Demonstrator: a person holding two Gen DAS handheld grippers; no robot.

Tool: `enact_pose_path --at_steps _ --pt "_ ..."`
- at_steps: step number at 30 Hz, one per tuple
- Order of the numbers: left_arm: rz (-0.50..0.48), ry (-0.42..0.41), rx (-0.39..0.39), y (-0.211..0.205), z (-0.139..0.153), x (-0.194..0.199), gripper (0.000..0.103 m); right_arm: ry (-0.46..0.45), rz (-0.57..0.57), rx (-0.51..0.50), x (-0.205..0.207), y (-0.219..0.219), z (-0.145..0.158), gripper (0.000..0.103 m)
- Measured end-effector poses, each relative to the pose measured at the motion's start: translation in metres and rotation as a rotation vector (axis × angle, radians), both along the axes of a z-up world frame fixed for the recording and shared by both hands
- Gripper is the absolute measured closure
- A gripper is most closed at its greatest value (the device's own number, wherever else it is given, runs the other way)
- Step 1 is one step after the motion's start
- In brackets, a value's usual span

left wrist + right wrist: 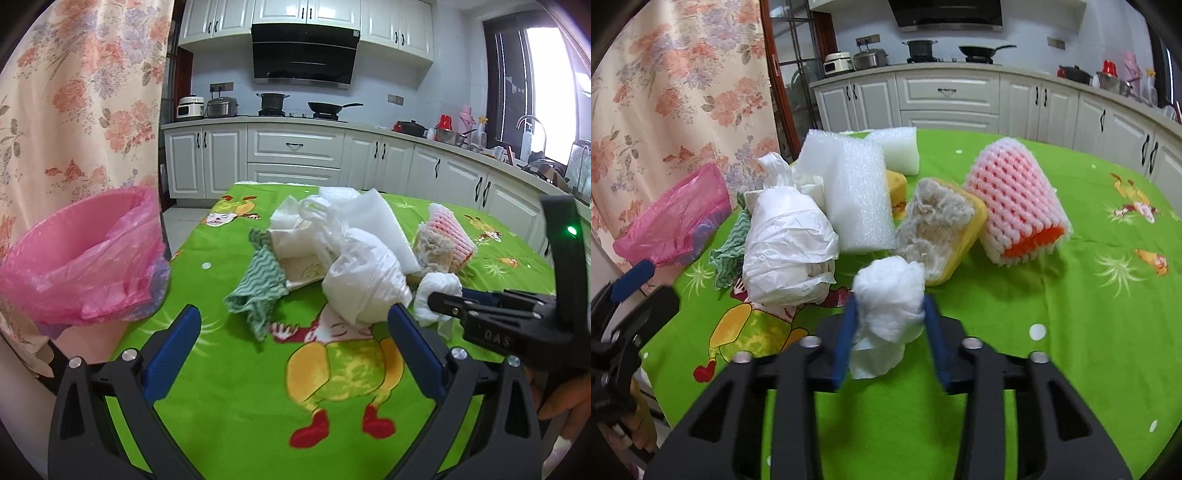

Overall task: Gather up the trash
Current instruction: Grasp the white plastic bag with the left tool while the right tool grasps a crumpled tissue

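Green fleece, printed with yellow cartoon figures in red shoes, covers the table (229, 387) that fills the foreground of both views. White panelled kitchen cabinets (295, 155) run along the back wall and bend round the right side under a pale counter, with a black range hood (304, 51) above a dark pot and a black frying pan (328, 107) on the hob. A floral curtain in peach and lilac (81, 96) hangs at the left.

Rubbish lies heaped mid-table: a knotted white plastic bag (788, 247), a sheet of white foam wrap (858, 195), a green-and-white wavy cloth (256, 291), a yellow sponge with a frayed grey face (938, 229), and a pink-and-orange foam fruit net (1019, 206) lying on its side, just right of the sponge.

The right gripper (890, 314) is clenched on a crumpled wad of white tissue (890, 295), its blue pads pressing both sides, near the table's front edge just in front of the sponge. The left gripper (293, 332) stands released, its blue fingers (173, 350) spread wide over the cloth with nothing between them. A bin lined with a pink plastic bag (85, 258) sits beyond the table's left edge.
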State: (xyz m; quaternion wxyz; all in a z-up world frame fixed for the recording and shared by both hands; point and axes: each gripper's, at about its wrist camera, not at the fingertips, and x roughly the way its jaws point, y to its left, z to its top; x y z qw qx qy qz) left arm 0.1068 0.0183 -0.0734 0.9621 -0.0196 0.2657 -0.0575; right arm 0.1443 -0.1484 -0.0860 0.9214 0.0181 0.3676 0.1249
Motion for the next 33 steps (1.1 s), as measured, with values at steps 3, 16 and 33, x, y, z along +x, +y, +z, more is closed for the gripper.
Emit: enact_pose_path --at_steps 3,16,33 --pt "-0.020 0.006 -0.016 -0.011 0.003 0.010 0.005 -0.028 -0.019 0.016 -0.005 -0.011 0.007 0.077" --pt "-0.023 0.036 0.018 -0.069 0.002 0.048 0.014 -0.102 -0.082 0.077 -0.017 -0.052 0.025 0.078" --pt "-0.041 0.116 -0.013 -0.074 -0.011 0.074 0.070 -0.126 -0.080 0.090 -0.024 -0.056 0.027 0.078"
